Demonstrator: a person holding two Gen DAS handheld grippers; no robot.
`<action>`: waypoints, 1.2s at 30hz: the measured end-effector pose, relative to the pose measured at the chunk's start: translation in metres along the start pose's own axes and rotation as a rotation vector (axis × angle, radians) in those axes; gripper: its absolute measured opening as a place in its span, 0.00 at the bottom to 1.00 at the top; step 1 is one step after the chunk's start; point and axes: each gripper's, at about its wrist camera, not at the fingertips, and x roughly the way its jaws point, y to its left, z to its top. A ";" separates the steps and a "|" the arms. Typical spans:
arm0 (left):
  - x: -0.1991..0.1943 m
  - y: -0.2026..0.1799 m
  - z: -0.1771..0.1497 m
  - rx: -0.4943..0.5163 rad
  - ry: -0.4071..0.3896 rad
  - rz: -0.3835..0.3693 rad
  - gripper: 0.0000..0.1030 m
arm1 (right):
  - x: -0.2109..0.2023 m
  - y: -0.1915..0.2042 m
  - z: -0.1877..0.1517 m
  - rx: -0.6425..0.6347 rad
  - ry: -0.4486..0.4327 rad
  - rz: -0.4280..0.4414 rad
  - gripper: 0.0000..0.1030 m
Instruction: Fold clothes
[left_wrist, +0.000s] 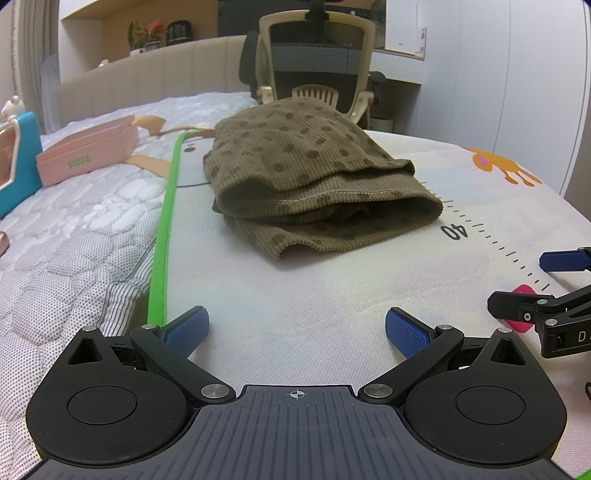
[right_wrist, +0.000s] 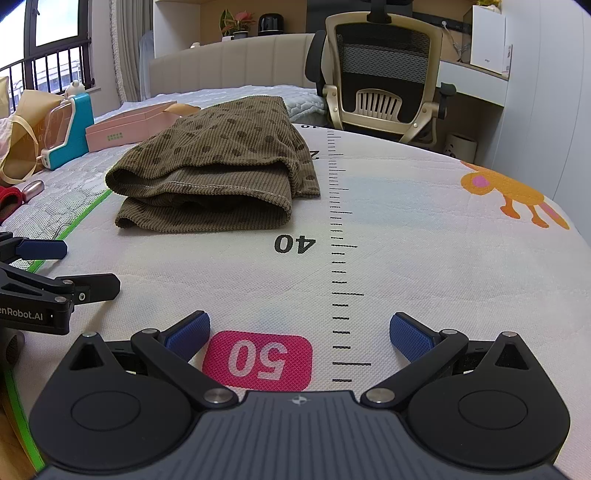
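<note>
- Hovering low over the mat (right_wrist: 424, 258), the right gripper (right_wrist: 299, 332) has its jaws spread wide and empty above the pink "50" patch (right_wrist: 258, 360).
- The left gripper (left_wrist: 295, 332) sits just beside it, jaws likewise released, gripping nothing.
- The brown dotted garment (left_wrist: 306, 177) lies folded on the mat ahead of both grippers, well apart from them, between the green border (left_wrist: 162, 236) and the printed ruler (right_wrist: 340, 236).
- An office chair (right_wrist: 384, 74) stands beyond the bed.
</note>
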 end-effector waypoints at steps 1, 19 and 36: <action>0.000 0.000 0.000 0.000 0.000 0.001 1.00 | 0.000 0.000 0.000 0.000 0.000 0.000 1.00; 0.000 0.001 0.000 0.005 0.004 -0.005 1.00 | 0.000 0.000 0.000 0.000 0.000 0.000 1.00; 0.001 0.002 0.001 -0.003 -0.003 -0.008 1.00 | 0.000 0.000 0.000 0.000 -0.001 0.000 1.00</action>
